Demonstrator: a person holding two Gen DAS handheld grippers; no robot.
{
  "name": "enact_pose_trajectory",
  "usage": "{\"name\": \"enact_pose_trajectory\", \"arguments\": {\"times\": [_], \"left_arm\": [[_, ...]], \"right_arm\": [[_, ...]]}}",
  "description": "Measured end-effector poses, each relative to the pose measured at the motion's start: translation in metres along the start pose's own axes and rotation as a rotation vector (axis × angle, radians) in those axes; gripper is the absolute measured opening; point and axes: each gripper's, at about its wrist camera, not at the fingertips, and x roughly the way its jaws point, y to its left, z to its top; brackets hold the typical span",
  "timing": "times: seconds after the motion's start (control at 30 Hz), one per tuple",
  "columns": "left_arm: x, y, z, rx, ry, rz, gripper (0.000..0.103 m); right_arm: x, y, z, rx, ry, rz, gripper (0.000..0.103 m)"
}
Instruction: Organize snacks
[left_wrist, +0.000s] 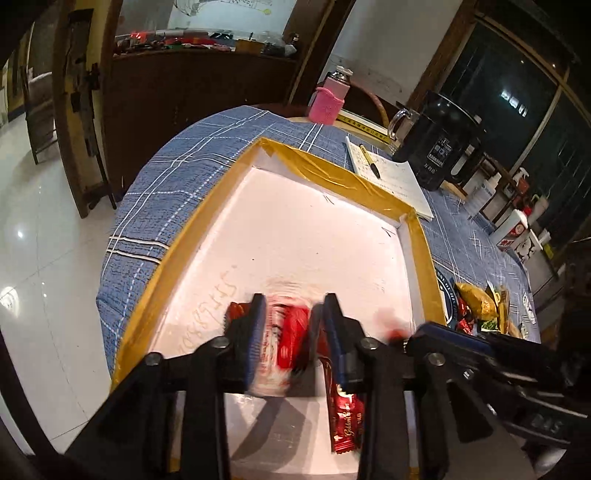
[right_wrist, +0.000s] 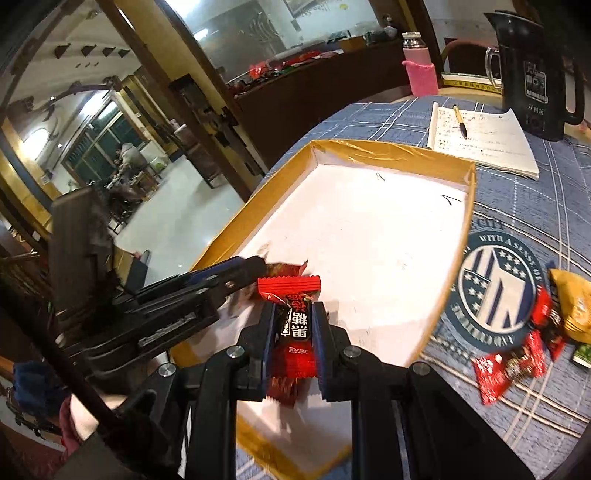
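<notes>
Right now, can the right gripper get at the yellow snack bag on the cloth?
Probably not yet. The right gripper is already shut on a red candy over the tray. The yellow snack bag lies unobstructed on the tablecloth outside it.

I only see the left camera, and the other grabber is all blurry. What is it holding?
Observer: The right gripper is shut on a black-and-red candy, over the tray.
Operator: Are there more candies outside the tray?
Observer: Yes. Two red candies lie on the cloth, at the edge of its round emblem.
Operator: Anything else there?
Observer: A yellow pack lies just beyond them.
</notes>
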Motion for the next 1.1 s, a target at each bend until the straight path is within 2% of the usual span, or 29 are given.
{"name": "enact_pose_trajectory", "arguments": {"times": [0.03,0.07,0.1,0.3,0.5,0.63,0.73,0.87,0.97,1.1], "left_arm": [[-0.001,0.002,0.000,-0.005,-0.002,-0.004,0.052],[-0.003,0.004,0.000,-0.012,-0.007,-0.012,0.055],[-0.005,0.007,0.001,-0.017,-0.012,-0.018,0.058],[-0.031,0.009,-0.002,-0.049,-0.062,-0.061,0.061],[-0.062,-0.034,-0.017,0.042,-0.098,-0.143,0.067],[-0.069,-0.085,-0.040,0.135,-0.084,-0.206,0.074],[-0.060,-0.132,-0.066,0.215,-0.035,-0.237,0.077],[-0.027,-0.195,-0.103,0.315,0.067,-0.245,0.077],[0.006,-0.230,-0.120,0.349,0.114,-0.214,0.077],[0.049,-0.259,-0.129,0.363,0.150,-0.137,0.077]], "right_arm": [[0.001,0.000,0.000,0.010,-0.006,0.000,0.020],[0.003,-0.001,0.001,0.022,-0.009,-0.001,0.021],[0.004,0.000,0.002,0.027,-0.012,-0.004,0.025],[-0.021,0.000,-0.001,0.031,-0.072,-0.036,0.027],[-0.078,-0.029,-0.020,0.071,-0.138,-0.107,0.027],[-0.122,-0.058,-0.052,0.133,-0.182,-0.156,0.027],[-0.153,-0.066,-0.078,0.161,-0.240,-0.209,0.030],[-0.204,-0.096,-0.119,0.234,-0.338,-0.348,0.033],[-0.226,-0.124,-0.146,0.292,-0.338,-0.407,0.033],[-0.244,-0.148,-0.175,0.353,-0.335,-0.432,0.033]]}}
